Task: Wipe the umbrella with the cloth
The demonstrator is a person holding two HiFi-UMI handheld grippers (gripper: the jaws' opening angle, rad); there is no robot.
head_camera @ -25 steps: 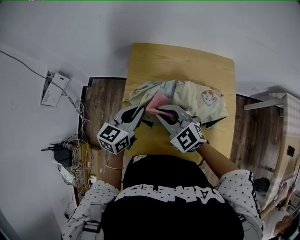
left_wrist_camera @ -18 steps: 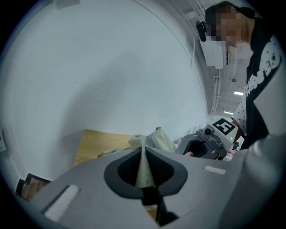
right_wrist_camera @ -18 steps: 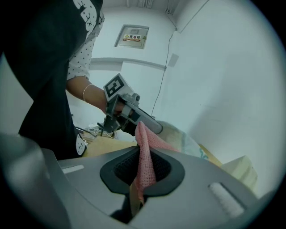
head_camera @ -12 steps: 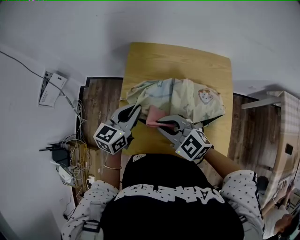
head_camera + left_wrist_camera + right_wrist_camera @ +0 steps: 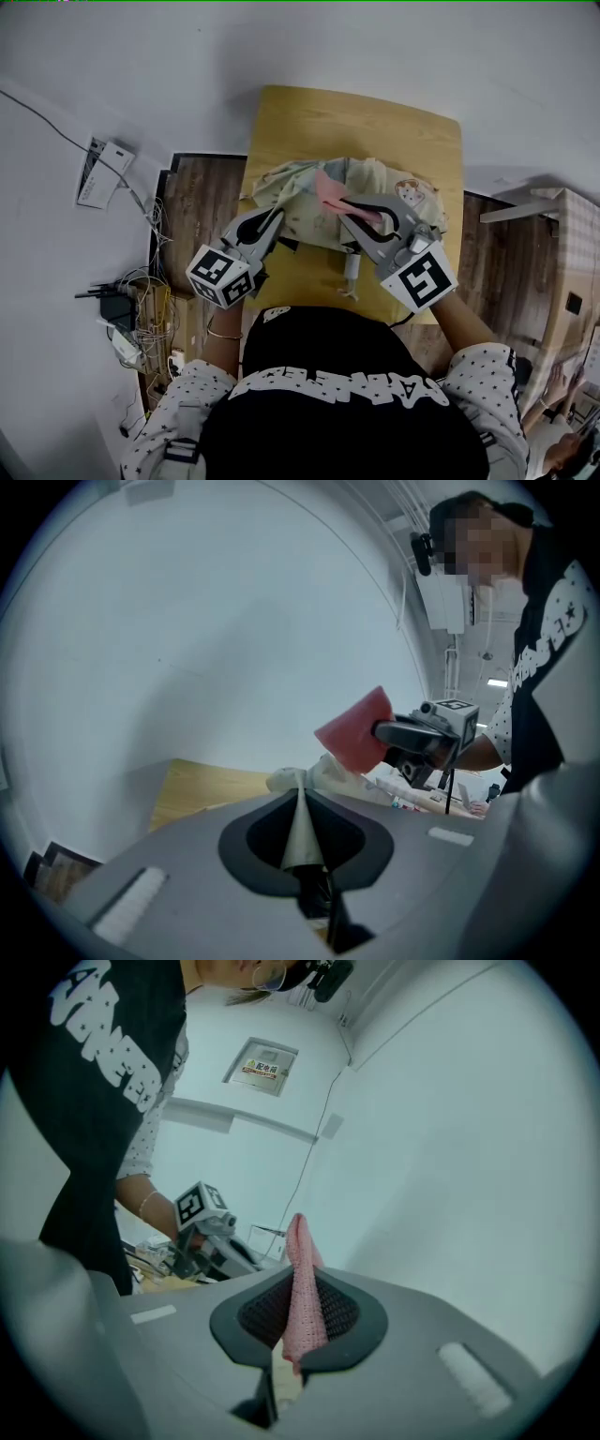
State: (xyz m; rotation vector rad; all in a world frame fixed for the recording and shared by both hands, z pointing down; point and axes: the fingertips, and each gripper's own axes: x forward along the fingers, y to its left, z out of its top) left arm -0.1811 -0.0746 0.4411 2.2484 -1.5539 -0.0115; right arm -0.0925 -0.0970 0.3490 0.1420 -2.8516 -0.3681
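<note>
The wooden table bears the pale, crumpled umbrella just ahead of both grippers. The left gripper is pinched onto a fold of its fabric. The right gripper, beside it over the umbrella, clamps the pink cloth.

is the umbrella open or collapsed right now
Collapsed: the umbrella lies as a crumpled heap of fabric on the table, not stretched out, one fold pinched in the left gripper.
</note>
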